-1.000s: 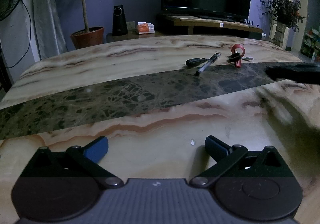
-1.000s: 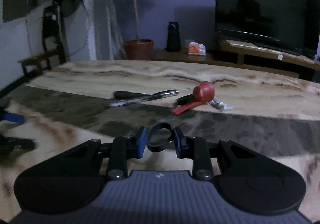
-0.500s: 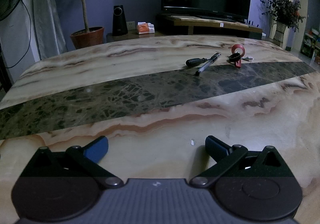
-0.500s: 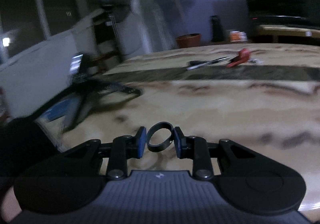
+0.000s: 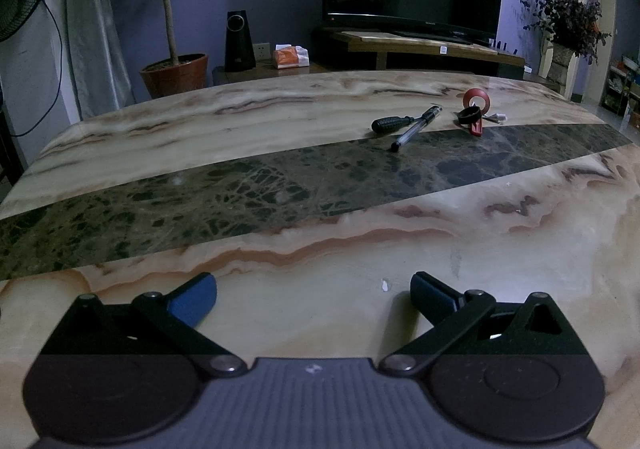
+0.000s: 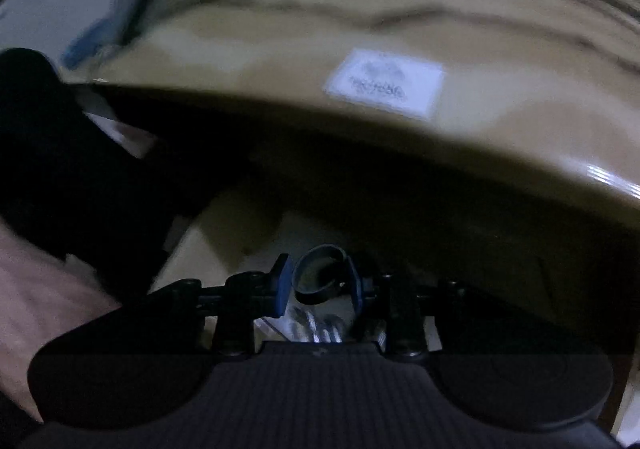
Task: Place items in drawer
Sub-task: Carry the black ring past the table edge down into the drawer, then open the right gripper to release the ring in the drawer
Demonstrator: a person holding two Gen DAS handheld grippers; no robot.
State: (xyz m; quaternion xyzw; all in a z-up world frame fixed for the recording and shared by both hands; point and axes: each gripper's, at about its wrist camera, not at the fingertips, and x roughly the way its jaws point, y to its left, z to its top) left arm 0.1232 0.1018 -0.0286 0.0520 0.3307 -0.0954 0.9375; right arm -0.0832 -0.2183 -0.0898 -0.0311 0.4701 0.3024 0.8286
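Right gripper (image 6: 320, 283) has its blue pads clamped on a small black ring (image 6: 320, 277), held below the marble table (image 6: 400, 29) edge, over a dim, blurred space with pale surfaces; can't tell if that's the drawer. White label (image 6: 384, 83) sits on the tabletop near the edge. Left gripper (image 5: 314, 291) is spread wide, holding nothing, low over the table. Far side: screwdriver (image 5: 390, 124), pen (image 5: 416, 128), red tape roll (image 5: 477, 101), another black ring (image 5: 469, 115) close together.
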